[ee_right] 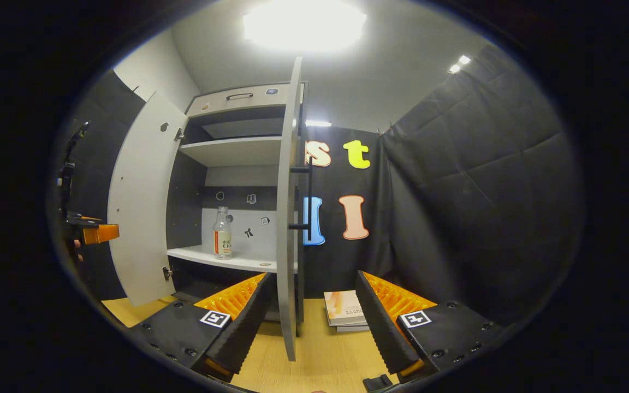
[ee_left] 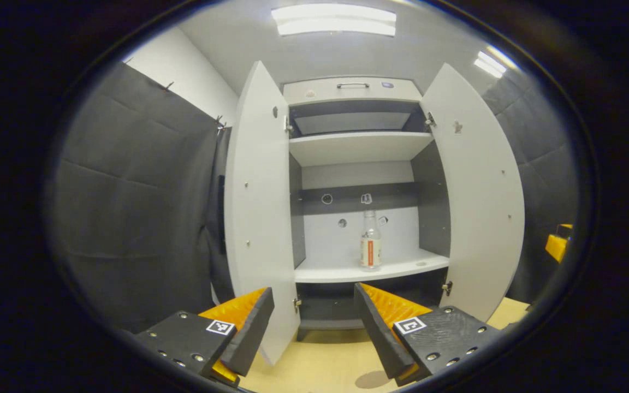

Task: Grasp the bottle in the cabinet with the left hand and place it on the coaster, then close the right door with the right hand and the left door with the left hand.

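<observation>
— Inside the cabinet (ee_left: 355, 90), what do you record?

— On its lower shelf (ee_left: 347, 271) I see one bottle (ee_left: 370, 242), clear with a labelled band, standing toward the right half, apart from the side walls. The upper shelf (ee_left: 355, 147) carries nothing I can make out. Both doors stand wide open: left door (ee_left: 260, 218), right door (ee_left: 475, 196).

— Surface and room?

— A wooden table (ee_left: 325, 365) under the cabinet; dark padded cloth walls either side. From the right gripper view I note a book (ee_right: 344, 310) lying flat on the table beside the right door.

— Bottle orientation?

— Upright, long axis vertical, cap up.

— The grippers?

— My left hand-held gripper (ee_left: 314, 327) is released, fingers spread, short of the cabinet. My right hand-held gripper (ee_right: 312, 322) is likewise released, its fingers either side of the right door's edge without touching it.
</observation>
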Tool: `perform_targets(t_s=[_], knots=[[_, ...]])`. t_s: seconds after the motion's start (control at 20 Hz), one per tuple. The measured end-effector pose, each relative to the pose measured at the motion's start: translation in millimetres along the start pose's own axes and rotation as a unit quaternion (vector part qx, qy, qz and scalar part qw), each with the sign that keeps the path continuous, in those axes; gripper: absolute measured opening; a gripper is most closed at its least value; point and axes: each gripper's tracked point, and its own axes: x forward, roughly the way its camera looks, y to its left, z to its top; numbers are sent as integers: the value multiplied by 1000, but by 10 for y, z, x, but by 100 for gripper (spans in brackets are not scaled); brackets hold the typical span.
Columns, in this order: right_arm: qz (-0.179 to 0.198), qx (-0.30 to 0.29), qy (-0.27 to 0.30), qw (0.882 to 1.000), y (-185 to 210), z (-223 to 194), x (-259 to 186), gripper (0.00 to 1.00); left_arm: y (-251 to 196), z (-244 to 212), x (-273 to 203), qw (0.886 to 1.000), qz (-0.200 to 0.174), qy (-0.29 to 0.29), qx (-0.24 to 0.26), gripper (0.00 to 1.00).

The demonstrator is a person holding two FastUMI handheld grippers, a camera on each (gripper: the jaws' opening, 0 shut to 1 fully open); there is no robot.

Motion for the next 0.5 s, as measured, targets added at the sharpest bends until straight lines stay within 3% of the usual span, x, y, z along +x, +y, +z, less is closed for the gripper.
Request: perform_targets(t_s=[0.5], knots=[[-40,-5,30,999,-358,-217,-10,97,-471,326,888,998,-63,-7,-28,90]])
